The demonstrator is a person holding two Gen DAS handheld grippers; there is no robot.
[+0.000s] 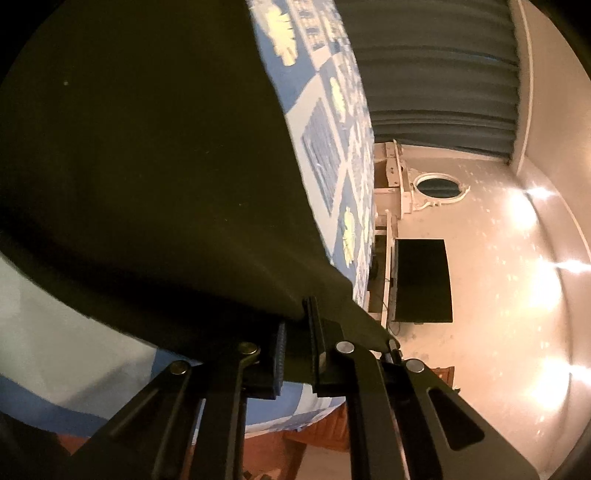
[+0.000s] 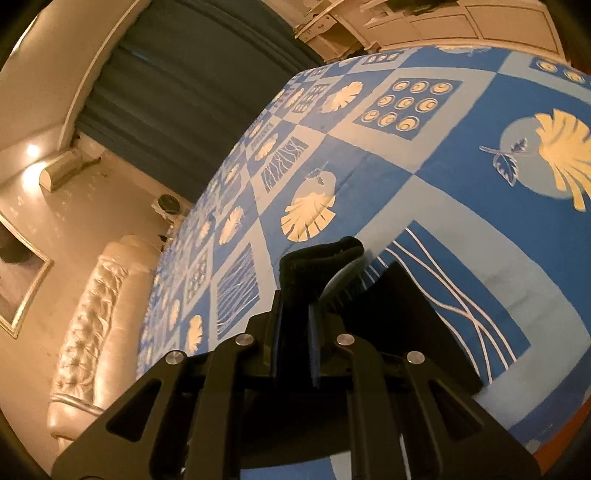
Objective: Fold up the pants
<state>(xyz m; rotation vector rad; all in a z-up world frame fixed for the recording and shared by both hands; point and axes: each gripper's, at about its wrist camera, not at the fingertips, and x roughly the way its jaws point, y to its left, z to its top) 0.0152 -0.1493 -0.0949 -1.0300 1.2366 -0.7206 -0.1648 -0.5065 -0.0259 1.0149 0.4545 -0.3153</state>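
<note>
The dark olive pants [image 1: 147, 166] fill most of the left wrist view, stretched out above the blue patterned bed cover [image 1: 325, 147]. My left gripper [image 1: 295, 332] is shut on an edge of the pants. In the right wrist view my right gripper [image 2: 295, 314] is shut on a bunched dark piece of the pants [image 2: 317, 258], which sticks up between the fingers and hangs off to the right [image 2: 399, 295]. The bed cover [image 2: 424, 177] lies below it.
A cream tufted headboard [image 2: 96, 306] stands at the bed's left end. Dark curtains [image 2: 192, 92] hang behind. A black TV screen [image 1: 421, 280] and an oval mirror [image 1: 439, 184] are on the wall past the bed's edge. White cabinets [image 2: 424, 22] stand beyond the bed.
</note>
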